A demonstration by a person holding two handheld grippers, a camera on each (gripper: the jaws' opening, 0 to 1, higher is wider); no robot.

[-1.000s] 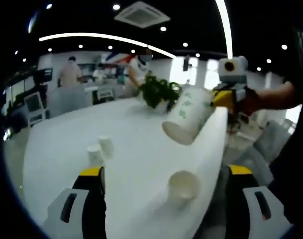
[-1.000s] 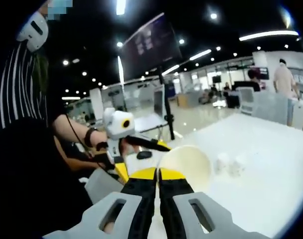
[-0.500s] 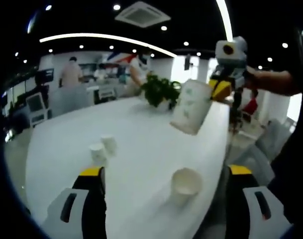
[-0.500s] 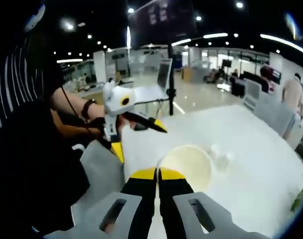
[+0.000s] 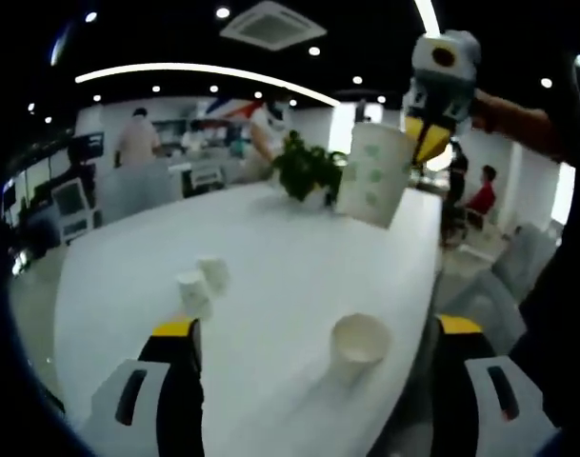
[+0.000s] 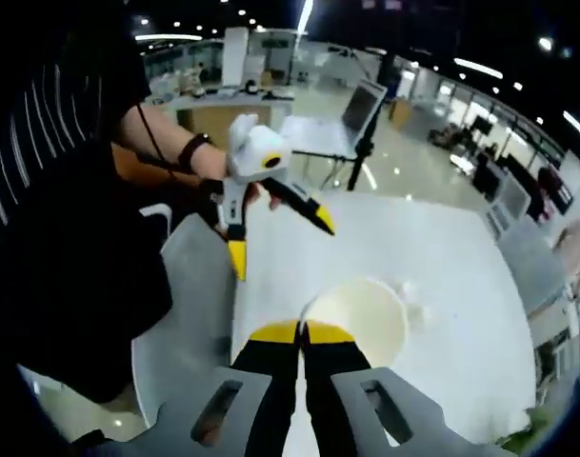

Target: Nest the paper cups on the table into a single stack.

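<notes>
A printed paper cup is clamped by its rim in the right gripper and held high above the table, presumably for nesting into the upright cup near the table's edge, while the left gripper is kept wide apart.

grey grippers with black jaws tipped yellow; the person wears a dark striped top and a dark wristband.

Looking matt and papery — the white cup printed with pale green marks, pinched at its rim by the right gripper; showing the same dull paper on the upright cup and the two small cups; gleaming smooth and white across the table — catching soft ceiling glare; reading as hard plastic on the left gripper, yellow tips slightly glossy
</notes>
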